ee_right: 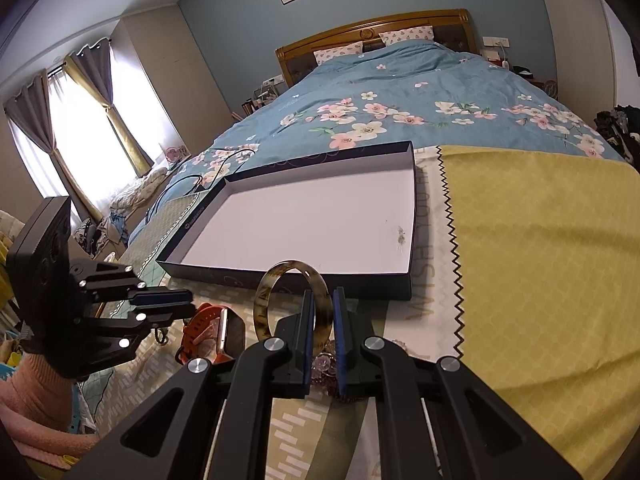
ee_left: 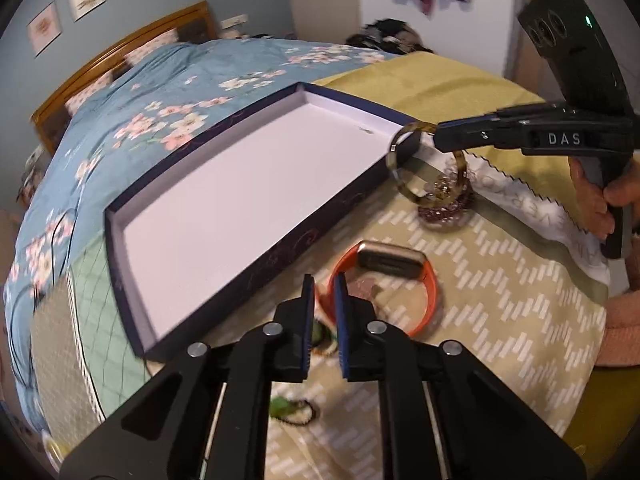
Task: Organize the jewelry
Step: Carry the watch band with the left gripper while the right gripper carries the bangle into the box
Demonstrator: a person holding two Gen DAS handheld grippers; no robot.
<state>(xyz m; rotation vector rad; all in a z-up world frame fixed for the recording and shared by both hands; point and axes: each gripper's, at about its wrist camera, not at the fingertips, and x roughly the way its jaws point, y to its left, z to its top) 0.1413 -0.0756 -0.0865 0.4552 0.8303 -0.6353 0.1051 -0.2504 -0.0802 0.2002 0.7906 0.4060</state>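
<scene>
Two grippers are at work over a bed, and each one is held by a person's hand. The right gripper (ee_right: 322,312) is squeezed tight on a brown, see-through bangle (ee_right: 294,300) and holds it up in the air, just beside the near wall of a big flat box (ee_right: 288,220). The box is dark blue outside and white inside, with nothing in it but a tiny mark. I think the step now is carrying the bangle to the box. Next, the hand should go forward over the wall, go down a little, and let the bangle go softly so it does not roll. The bangle looks smooth, hard and shiny, with dark spots in it. The left gripper (ee_left: 324,284) is nearly closed, right by the strap of an orange watch (ee_left: 390,276) lying on the patterned cloth (ee_left: 500,300). I cannot tell if it is pinching the strap. A little heap of purple beads (ee_left: 444,208) waits near the box too.
</scene>
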